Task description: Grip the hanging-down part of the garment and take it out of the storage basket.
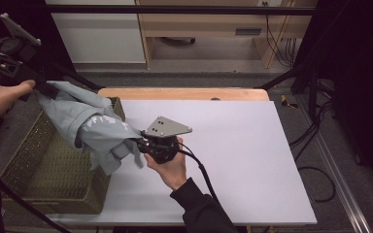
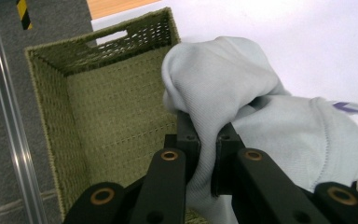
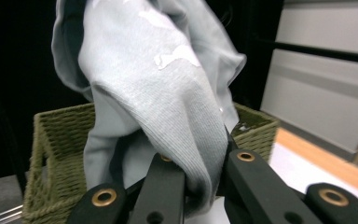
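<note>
My left gripper (image 1: 46,90) sits at the upper left of the high view, half cut off by the frame edge and dark against a dark background, so its shape is hard to read there. In the left gripper view its jaws are pinching a fold of the pale grey sweatshirt (image 2: 242,112). My right gripper (image 1: 138,143), near the frame's centre, is mostly hidden under its grey plate and my hand (image 1: 167,167); in the right gripper view its jaws are clamped on another fold of the cloth (image 3: 168,93).

The sweatshirt (image 1: 94,128) hangs stretched between both grippers, over the right rim of the green woven basket (image 1: 43,165) at lower left. White print on it is creased and unreadable.

The basket's floor shows bare in the left gripper view. The white table top (image 1: 233,150) lies open across the right half of the high view.
</note>
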Available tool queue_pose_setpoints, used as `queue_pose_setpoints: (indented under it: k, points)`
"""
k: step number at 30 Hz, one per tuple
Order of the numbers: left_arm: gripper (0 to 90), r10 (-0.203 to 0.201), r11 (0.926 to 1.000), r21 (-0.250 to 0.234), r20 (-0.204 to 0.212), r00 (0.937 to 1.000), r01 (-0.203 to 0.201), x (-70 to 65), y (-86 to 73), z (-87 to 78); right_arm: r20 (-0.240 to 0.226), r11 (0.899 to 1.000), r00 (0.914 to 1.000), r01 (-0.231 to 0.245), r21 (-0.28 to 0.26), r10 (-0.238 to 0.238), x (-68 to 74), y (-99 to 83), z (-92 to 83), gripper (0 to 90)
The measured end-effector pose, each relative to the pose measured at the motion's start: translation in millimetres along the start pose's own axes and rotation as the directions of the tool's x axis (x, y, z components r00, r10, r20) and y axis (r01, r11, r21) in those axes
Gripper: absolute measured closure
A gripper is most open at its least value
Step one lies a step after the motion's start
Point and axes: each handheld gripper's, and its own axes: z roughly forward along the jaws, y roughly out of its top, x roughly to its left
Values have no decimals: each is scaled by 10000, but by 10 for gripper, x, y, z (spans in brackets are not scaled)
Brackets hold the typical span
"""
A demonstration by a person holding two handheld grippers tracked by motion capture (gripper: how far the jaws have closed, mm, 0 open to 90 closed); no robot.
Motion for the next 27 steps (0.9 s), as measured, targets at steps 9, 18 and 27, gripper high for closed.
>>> queue_pose_setpoints:
  k: [9, 18, 27]
  points:
    - [843, 213, 9997, -140, 167, 9996, -211, -122, 35, -7, 1189, 9958, 9924, 421, -811, -323, -67, 188, -218, 877]
    - [843, 301, 9993, -215, 350, 9989, -294, -156, 39, 5, 1793, 9841, 9827, 752, -1611, -458, -40, 275, -297, 877]
    - [842, 508, 9984, -260, 439, 9977, -497, -260, 77, 11, 1815, 9827, 9829, 622, -1746, -300, -113, 373, -411, 877]
